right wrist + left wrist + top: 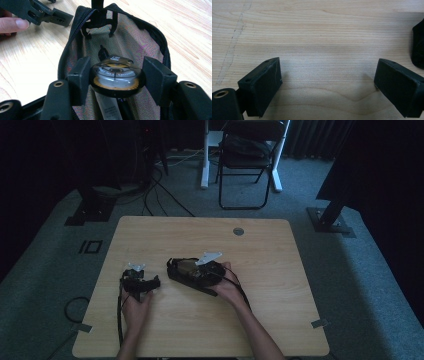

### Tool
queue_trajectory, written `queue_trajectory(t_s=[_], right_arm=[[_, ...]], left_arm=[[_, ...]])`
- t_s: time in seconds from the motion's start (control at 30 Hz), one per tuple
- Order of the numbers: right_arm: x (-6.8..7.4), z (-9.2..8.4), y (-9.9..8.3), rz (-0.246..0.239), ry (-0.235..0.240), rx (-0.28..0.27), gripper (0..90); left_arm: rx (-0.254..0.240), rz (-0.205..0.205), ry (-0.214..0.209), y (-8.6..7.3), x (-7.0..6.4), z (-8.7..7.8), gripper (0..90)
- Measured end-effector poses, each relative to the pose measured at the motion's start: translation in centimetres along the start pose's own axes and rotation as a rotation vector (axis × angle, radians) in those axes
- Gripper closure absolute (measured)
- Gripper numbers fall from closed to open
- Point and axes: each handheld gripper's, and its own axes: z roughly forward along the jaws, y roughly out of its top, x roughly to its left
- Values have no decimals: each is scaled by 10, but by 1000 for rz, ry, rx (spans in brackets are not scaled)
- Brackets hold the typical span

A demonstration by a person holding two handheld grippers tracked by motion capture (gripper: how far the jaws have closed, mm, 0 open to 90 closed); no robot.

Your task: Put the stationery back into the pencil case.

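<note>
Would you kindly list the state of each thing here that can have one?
pouch: unzipped, lying open on the table.
round tape roll: between the right gripper's jaws, over the pouch's opening.
right gripper: closed on the roll.
left gripper: open, nothing between its jaws, above bare wood.
folding chair: unfolded, standing behind the table.

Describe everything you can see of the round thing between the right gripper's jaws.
The round disc looks like a tape roll or spool: a glossy black rim, a clear face with small printed lettering, a yellowish band and a dark hub. It tilts toward the camera inside the open black zip pouch. The right gripper brackets it, both pads at its rim.
</note>
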Motion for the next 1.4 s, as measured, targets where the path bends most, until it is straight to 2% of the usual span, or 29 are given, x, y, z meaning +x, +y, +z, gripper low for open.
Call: queue_trajectory(t_s=[0.5, 0.83, 0.93, 1.4], right_arm=[[-1, 0, 0, 7, 14, 10, 406], [1, -2, 1, 9, 22, -3, 384], [2, -5, 2, 8, 20, -20, 384], [18, -35, 12, -49, -6, -119, 397]], left_arm=[[-1, -1, 0, 0, 0, 0, 78], [-1, -1, 0, 0, 0, 0, 78], [-2, -3, 0, 0, 0, 0, 78], [3, 1, -1, 0, 0, 0, 78]])
